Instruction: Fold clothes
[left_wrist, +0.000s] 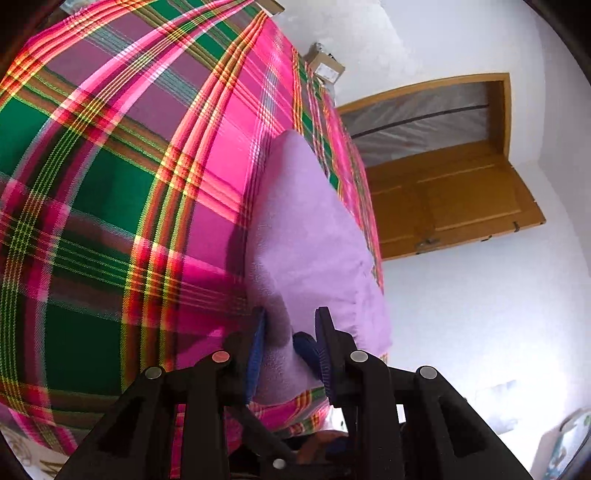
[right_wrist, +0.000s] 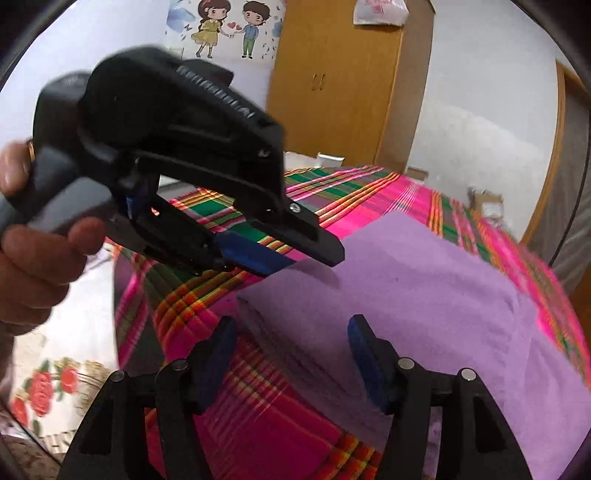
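A lilac fleece cloth (left_wrist: 306, 229) lies folded on a bed with a pink and green plaid cover (left_wrist: 110, 184). My left gripper (left_wrist: 290, 332) is shut on the near edge of this cloth, which bunches up between the blue pads (left_wrist: 258, 343). In the right wrist view a hand (right_wrist: 33, 266) holds that left gripper (right_wrist: 314, 254), whose tips sit at the corner of the lilac cloth (right_wrist: 424, 295). My right gripper (right_wrist: 291, 343) stands wide open just above the plaid cover (right_wrist: 258, 424). The cloth's left edge runs between its fingers, and nothing is held.
A wooden door (left_wrist: 454, 199) stands open past the bed, with a cardboard box (left_wrist: 327, 66) near the bed's far corner. A wooden wardrobe (right_wrist: 340, 81) and a cartoon wall sticker (right_wrist: 225, 29) are behind the bed. A floral mat (right_wrist: 48, 387) lies beside it.
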